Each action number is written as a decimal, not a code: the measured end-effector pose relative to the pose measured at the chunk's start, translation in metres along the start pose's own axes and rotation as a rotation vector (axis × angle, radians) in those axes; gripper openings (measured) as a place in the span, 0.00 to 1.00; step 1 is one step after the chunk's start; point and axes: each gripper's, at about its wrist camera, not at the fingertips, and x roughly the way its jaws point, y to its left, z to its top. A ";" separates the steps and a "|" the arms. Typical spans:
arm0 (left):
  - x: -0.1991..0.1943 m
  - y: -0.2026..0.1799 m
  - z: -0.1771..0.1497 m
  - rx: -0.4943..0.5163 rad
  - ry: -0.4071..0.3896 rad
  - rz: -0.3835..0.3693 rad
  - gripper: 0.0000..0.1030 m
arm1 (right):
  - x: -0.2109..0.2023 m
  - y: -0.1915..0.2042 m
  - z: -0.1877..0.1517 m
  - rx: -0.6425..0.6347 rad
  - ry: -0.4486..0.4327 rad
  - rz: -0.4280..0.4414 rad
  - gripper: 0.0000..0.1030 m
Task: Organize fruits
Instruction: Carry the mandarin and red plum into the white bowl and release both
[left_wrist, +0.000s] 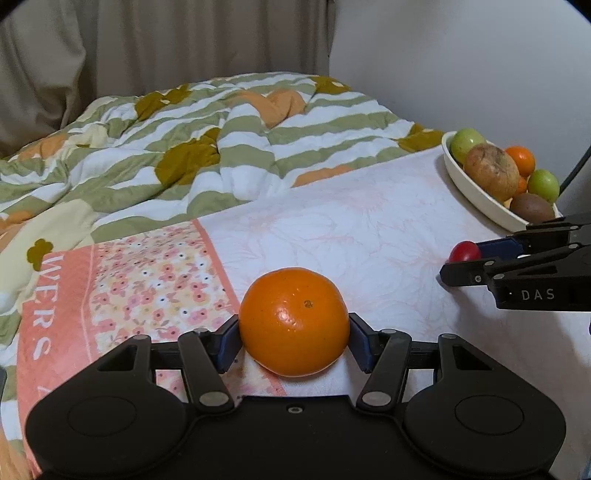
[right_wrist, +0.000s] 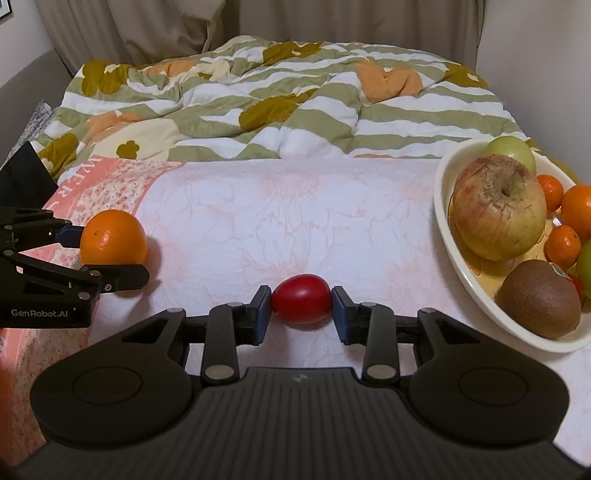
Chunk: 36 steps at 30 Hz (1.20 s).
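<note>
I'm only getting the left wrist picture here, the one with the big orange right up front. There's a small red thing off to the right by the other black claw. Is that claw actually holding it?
Observer: Yes. In the right wrist view the right gripper has a blue pad pressed on each end of the small red fruit.
Operator: And is my orange gripped too?
Observer: From the side, the left gripper has a finger above and below the orange, touching it.
Operator: I see a brown fruit in the bowl. What is it?
Observer: A kiwi; the right view shows its fuzzy skin, near the rim of the bowl.
Operator: And the big one?
Observer: A wrinkled apple, stem dimple up.
</note>
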 end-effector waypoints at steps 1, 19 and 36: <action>-0.003 0.000 0.000 -0.002 -0.006 0.003 0.61 | -0.002 0.000 0.000 0.000 -0.003 0.001 0.49; -0.089 -0.042 0.003 -0.044 -0.158 0.028 0.61 | -0.090 -0.005 -0.007 -0.003 -0.105 -0.002 0.49; -0.133 -0.170 0.030 -0.165 -0.274 0.121 0.61 | -0.174 -0.115 -0.006 -0.083 -0.223 0.098 0.49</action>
